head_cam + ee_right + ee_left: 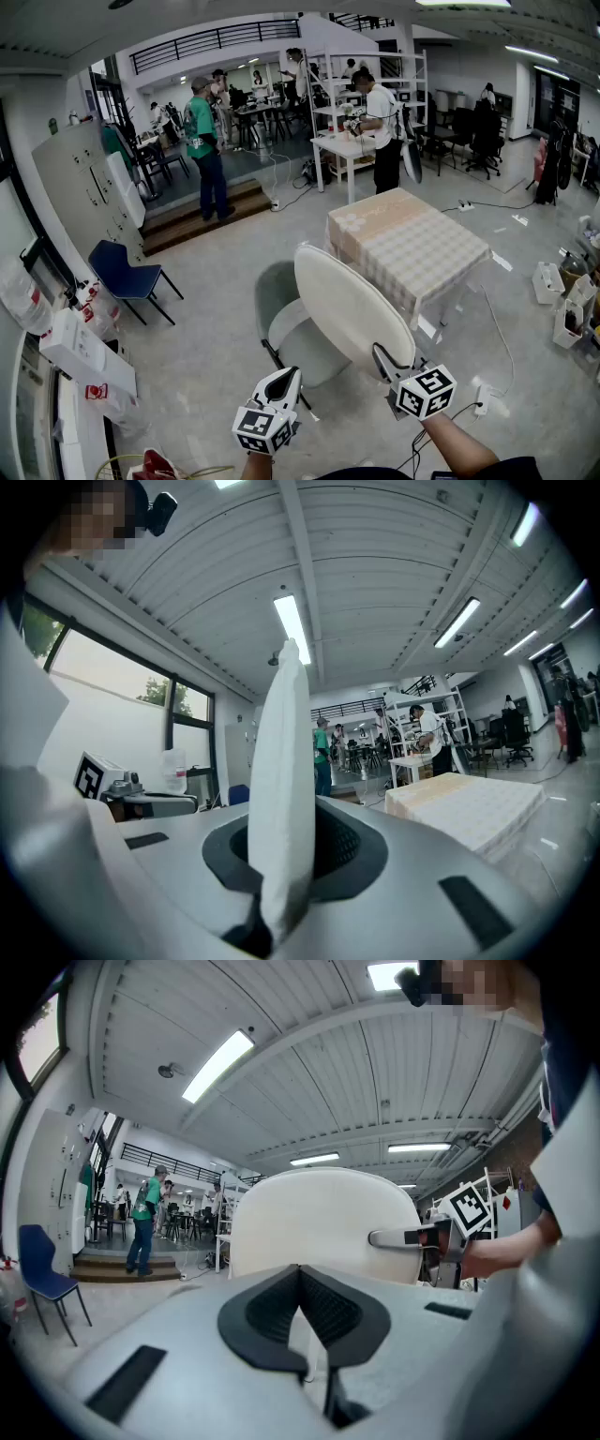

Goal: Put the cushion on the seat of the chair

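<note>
Grey floor (216,366); cream oval cushion (352,305), clamped by right gripper (382,355), is best levelled over grey-green chair seat (298,345); left gripper (287,377) closed.

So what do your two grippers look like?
The left gripper and the right gripper are twins. Each has a smooth, pale grey shell and black ribbed pads inside. Each also carries a cube with black-and-white square markers. The person wears a dark top.
</note>
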Demonstrator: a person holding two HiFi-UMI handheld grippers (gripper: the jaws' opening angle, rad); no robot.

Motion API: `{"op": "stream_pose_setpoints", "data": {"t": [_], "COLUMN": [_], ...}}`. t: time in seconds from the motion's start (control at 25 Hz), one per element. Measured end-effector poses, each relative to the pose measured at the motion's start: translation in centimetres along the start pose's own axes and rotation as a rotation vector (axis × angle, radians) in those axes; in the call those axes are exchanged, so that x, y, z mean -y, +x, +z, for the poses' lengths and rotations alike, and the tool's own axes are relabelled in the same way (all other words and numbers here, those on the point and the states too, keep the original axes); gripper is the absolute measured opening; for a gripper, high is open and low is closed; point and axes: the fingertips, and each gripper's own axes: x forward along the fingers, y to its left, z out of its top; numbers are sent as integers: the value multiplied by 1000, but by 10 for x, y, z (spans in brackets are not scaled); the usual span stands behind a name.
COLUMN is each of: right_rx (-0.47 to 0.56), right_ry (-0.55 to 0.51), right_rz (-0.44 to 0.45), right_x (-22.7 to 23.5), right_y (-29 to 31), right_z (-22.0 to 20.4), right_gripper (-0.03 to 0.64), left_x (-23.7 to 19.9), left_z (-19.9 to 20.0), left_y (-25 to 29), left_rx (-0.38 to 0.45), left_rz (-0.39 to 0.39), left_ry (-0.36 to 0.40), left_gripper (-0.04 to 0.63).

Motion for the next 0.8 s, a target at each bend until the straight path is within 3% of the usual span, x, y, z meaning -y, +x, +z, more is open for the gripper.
{"op": "stream_pose_setpoints", "data": {"t": [0.8], "right_rx": [13], "right_ry": [1], "right_rz": [19], "right_x": [41], "right_y": [0], "right_z": [2], "right_gripper": [63], "left_x": [23], "left_z": [-4], "left_y": [37], "left_rx": [-1], "left_rz": [5], "left_ry": [13], "left_gripper": [5]}}
